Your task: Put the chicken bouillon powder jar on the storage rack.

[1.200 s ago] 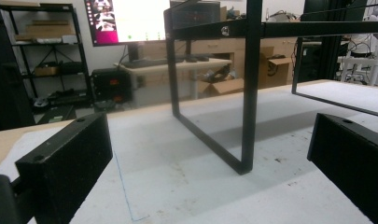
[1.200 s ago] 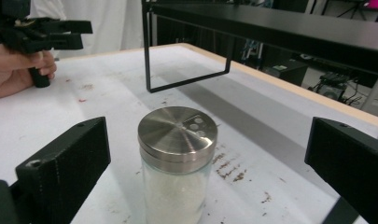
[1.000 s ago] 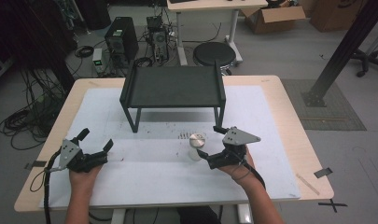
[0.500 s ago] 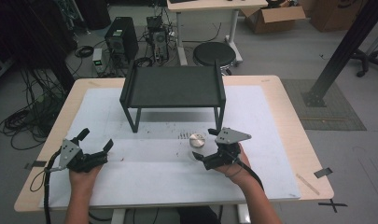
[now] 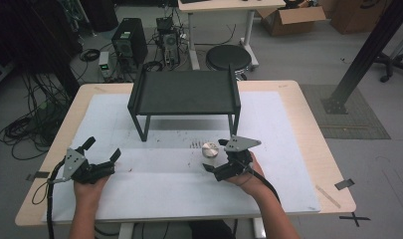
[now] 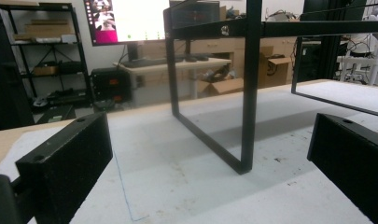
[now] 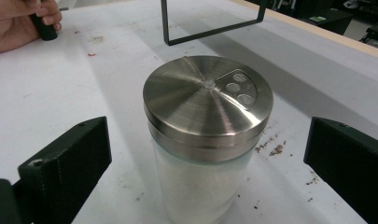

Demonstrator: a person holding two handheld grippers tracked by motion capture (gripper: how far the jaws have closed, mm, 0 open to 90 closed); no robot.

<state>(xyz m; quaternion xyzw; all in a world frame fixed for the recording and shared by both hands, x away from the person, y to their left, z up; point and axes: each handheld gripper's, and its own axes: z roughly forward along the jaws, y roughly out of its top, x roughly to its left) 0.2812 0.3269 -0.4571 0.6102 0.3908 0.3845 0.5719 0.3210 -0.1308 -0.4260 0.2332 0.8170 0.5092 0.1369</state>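
Observation:
A glass shaker (image 7: 207,140) with a brushed steel lid and white contents stands upright on the white mat. My right gripper (image 7: 207,158) is open, one jaw on each side of the shaker and neither touching it. From above, the shaker (image 5: 209,150) sits just left of the right gripper (image 5: 215,156). At the mat's left, my left gripper (image 5: 103,148) is open and holds nothing. Its own camera looks between the open left gripper (image 6: 210,154) jaws at a leg of the black metal rack (image 6: 250,93).
The black rack (image 5: 183,93) stands on thin legs at the back middle of the table (image 5: 308,129). The white mat (image 5: 164,184) covers most of the tabletop. A hand (image 7: 18,18) shows at the far left of the right gripper view. Small crumbs lie near the shaker.
The right gripper has moved a little left toward the shaker, so its jaws now flank it. The left gripper and the shaker have stayed put.

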